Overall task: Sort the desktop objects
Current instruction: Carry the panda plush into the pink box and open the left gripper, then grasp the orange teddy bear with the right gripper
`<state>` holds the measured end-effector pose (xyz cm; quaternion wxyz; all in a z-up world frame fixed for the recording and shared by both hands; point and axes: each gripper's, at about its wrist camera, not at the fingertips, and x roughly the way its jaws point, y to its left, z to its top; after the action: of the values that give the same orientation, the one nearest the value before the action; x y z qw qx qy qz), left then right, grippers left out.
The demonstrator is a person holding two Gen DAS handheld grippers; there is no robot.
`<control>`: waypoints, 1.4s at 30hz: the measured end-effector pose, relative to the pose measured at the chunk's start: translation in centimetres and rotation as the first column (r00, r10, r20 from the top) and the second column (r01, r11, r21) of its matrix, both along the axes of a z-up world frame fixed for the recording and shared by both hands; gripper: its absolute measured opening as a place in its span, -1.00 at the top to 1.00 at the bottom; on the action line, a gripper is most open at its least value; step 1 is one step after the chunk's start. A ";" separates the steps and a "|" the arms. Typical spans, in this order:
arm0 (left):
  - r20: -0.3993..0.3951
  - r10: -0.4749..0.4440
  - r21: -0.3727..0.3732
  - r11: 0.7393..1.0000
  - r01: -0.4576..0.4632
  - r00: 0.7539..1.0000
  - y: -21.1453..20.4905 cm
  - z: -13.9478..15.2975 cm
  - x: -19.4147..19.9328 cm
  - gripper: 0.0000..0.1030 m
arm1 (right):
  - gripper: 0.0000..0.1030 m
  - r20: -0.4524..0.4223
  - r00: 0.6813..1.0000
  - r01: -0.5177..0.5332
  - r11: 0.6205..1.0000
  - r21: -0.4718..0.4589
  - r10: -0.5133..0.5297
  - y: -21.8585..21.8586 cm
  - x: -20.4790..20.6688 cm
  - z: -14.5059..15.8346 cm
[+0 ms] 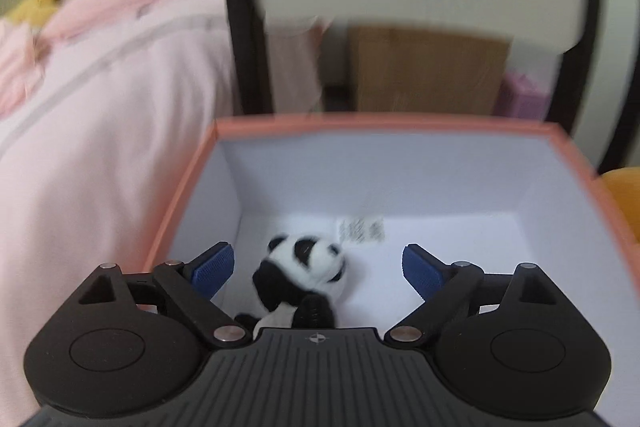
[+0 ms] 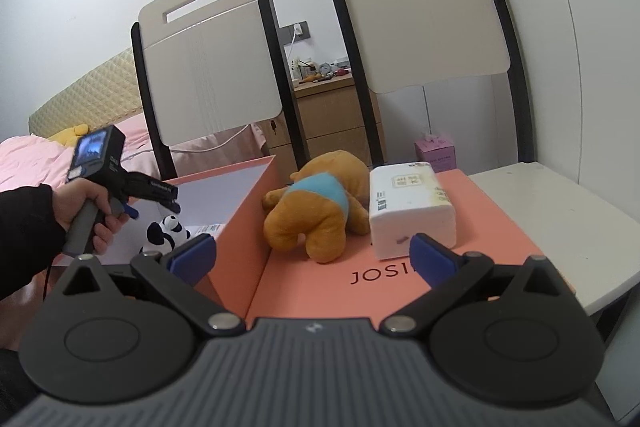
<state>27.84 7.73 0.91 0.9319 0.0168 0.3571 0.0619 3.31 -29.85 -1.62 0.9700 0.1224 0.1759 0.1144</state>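
Lying in the box, the panda sits between the left gripper's spread fingers, seemingly untouched.

Your sorting items, box and lid

Panda plush lies inside the open box; orange bear and white packet rest on the lid.

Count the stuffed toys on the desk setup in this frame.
2. The panda lies inside the open box; the orange bear lies on the lid beside the tissue pack. Others may be hidden.
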 end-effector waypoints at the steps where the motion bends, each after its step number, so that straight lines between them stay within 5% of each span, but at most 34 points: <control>1: 0.026 -0.013 0.005 1.000 0.013 1.000 -0.4 1.0 -0.7 -0.82 | -1.00 0.005 1.000 -0.002 1.000 -0.003 0.002 0.2 -0.1 0.0; 8: 0.252 -0.064 0.031 0.998 0.058 0.966 -2.9 5.0 -8.2 -0.87 | -1.00 0.049 0.999 -0.005 0.999 -0.040 0.007 1.2 -1.2 0.4; 22: 0.496 -0.035 -0.076 0.994 0.083 0.868 -3.1 3.7 -20.6 -1.00 | -1.00 0.137 0.991 0.016 1.000 -0.025 -0.012 2.6 -2.1 0.9; 29: 0.522 -0.060 -0.098 0.987 0.130 0.851 -2.8 0.9 -22.4 -1.00 | -1.00 0.113 0.993 0.012 0.998 0.058 -0.019 3.2 -1.5 0.8; 34: 0.515 -0.111 0.017 0.993 0.119 0.850 -2.5 -0.6 -22.3 -1.00 | -1.00 0.101 0.994 0.032 0.998 0.056 -0.038 3.8 -0.9 0.8; 42: 0.521 -0.069 -0.017 0.996 0.091 0.851 -1.1 -1.1 -22.0 -1.00 | -1.00 0.079 0.995 0.050 0.998 0.049 -0.054 4.8 0.2 0.7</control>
<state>5.85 6.58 -0.18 0.9955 -0.0047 0.0926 0.0182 3.51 -25.07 -0.89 0.9758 0.1452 0.1307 0.0981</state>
